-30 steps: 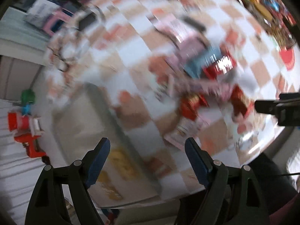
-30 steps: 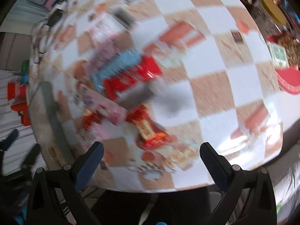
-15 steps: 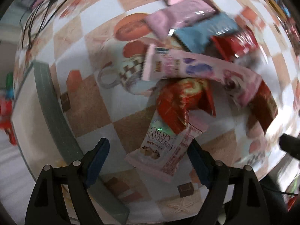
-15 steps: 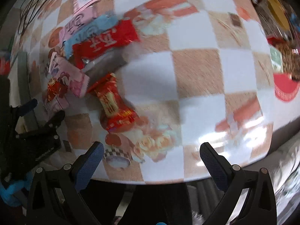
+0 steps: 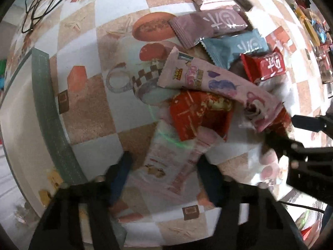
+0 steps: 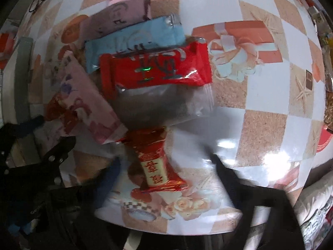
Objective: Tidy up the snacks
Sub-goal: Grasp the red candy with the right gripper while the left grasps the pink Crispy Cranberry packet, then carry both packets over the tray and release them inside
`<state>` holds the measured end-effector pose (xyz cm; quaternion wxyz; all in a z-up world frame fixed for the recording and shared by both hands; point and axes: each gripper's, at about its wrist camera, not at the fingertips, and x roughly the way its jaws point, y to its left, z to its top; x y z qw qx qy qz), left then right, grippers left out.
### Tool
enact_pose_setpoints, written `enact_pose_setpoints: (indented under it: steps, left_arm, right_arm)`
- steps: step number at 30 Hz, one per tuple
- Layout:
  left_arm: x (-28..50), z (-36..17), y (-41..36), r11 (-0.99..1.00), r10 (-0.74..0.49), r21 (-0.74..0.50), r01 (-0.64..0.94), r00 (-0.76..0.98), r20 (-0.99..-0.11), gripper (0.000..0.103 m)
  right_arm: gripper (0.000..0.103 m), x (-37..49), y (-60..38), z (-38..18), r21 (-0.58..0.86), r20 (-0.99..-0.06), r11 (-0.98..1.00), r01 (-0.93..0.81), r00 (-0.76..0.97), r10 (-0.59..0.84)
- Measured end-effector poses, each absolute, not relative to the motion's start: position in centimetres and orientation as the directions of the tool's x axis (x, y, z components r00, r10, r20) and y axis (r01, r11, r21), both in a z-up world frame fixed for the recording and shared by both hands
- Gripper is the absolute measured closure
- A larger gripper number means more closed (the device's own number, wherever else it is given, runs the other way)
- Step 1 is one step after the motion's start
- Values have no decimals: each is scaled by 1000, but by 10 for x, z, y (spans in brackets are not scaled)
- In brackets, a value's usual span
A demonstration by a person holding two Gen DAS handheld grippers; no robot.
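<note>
A pile of snack packets lies on the checkered tablecloth. My left gripper (image 5: 166,175) is open, its fingers either side of a white-pink cranberry packet (image 5: 166,162). Above it lie a red packet (image 5: 199,114), a long pink packet (image 5: 220,85), a blue one (image 5: 235,48), a mauve one (image 5: 208,25) and a red bar (image 5: 264,66). My right gripper (image 6: 166,170) is open around a red-gold packet (image 6: 155,166). Beyond it lie a grey packet (image 6: 158,106), the red bar (image 6: 156,68), the blue packet (image 6: 133,39) and the pink packet (image 6: 87,100). The left gripper (image 6: 37,137) shows at left.
A grey-green box rim (image 5: 52,120) stands at the left of the table. Black cables (image 5: 39,2) lie at the far left. More small items (image 5: 312,27) crowd the far right. The table's near edge (image 6: 187,229) runs just below the right gripper.
Both grippers have dropped towards the pile. The left gripper now straddles the cranberry packet and the right gripper straddles the red-gold packet. Both stay open.
</note>
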<state>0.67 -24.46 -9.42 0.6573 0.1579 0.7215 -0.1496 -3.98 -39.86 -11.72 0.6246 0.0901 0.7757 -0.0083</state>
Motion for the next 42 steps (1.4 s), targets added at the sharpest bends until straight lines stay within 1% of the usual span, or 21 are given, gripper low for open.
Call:
enact_pose_setpoints:
  steps: [1,3,4,7,12,19,22,28,30,36,42]
  left_arm:
    - [6,-92,-246,903,31,-7,430,-81,-996,60]
    - [6,-89,-246,900,30,-10,436,-87,-996,62]
    - [5,-88,-244,901,24,-18,434,-91,-996,63]
    - [-2,-81,-238,906,7,-34,421,-97,-995,63]
    - [-11,-61,-214,912,-46,-76,403,-83,-995,63]
    - [-8,-27,-178,932,-104,-107,345,-28,-994,62]
    - [-5,-16,-161,942,-122,-119,315,-8,-992,62]
    - [2,3,-122,966,-115,-101,238,43,-992,62]
    - [1,4,-110,975,-104,-90,205,61,-993,62]
    - [2,-4,-79,992,-51,-40,122,84,-995,62]
    - [-3,-14,-47,999,-20,-16,50,76,-997,62]
  right_arm:
    - [47,-39,-397,-115,91,-972,985,145,-201,119]
    - [73,-34,-395,-110,100,-973,985,140,-193,126]
    - [75,-34,-398,-108,112,-972,983,146,-191,139]
    - [76,-35,-404,-103,149,-966,972,181,-183,182]
    - [76,-39,-418,-79,236,-954,948,215,-132,268]
    - [76,-46,-435,-58,277,-944,926,255,-109,312]
    - [76,-41,-434,-54,280,-945,929,241,-99,311]
    - [76,-14,-398,-41,289,-949,945,152,-88,304]
    - [76,-10,-378,-49,294,-949,949,116,-86,304]
    - [76,18,-311,-38,317,-946,948,-21,-79,314]
    - [76,42,-248,-32,331,-943,934,-134,-84,322]
